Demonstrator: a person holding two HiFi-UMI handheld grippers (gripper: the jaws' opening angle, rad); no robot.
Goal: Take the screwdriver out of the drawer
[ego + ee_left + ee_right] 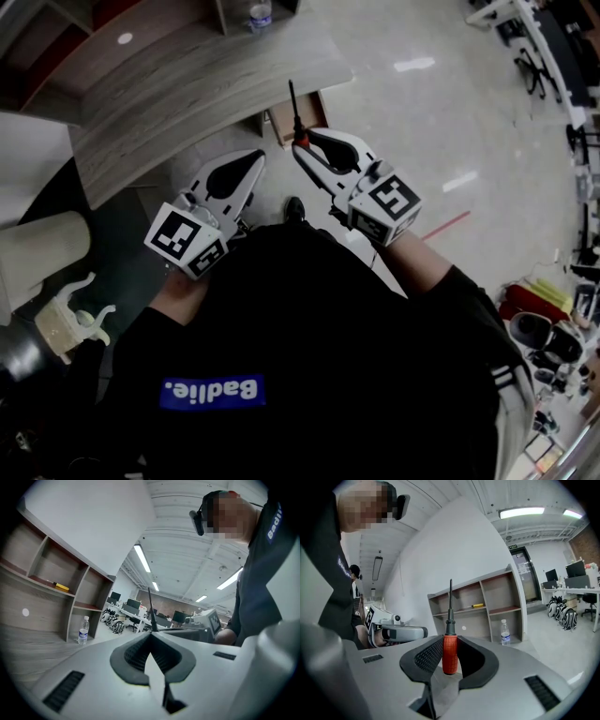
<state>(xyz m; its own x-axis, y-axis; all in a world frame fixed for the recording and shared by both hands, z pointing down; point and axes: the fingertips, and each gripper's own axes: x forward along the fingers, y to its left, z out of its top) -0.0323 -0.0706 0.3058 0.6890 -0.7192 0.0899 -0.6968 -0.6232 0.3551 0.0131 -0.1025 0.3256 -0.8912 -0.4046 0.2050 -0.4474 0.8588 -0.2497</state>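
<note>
Right gripper (450, 640): closed on the screwdriver (449, 656), ribbed pads (429, 656) pressing the red handle from both sides, jaws kept part-way apart by the handle's width; raised in front of the desk, clear of its top.
Left gripper (151, 637): jaws together at the tips, nothing between them; held level in front of the desk, just beside the right gripper and apart from it.
Desk (187, 89): curved, pale wood grain, filling the upper left of the head view, with both grippers just short of its front edge.
Shelf unit (485, 604): open compartments with reddish boards, standing along the back of the desk top.
Drawer (298, 114): brown box shape just under the desk's front edge, probably the open drawer, though too small and too covered by the right gripper to be sure.
Water bottle (505, 633): clear, capped, upright on the desk top.
Screwdriver: outside the drawer and off the desk, upright between the right gripper's jaws; black collar and thin dark shaft rising above the pads, the tip reaching toward the desk's front edge in the head view.
Yellow item (477, 605): small, lying flat on a shelf board above the desk top.
</note>
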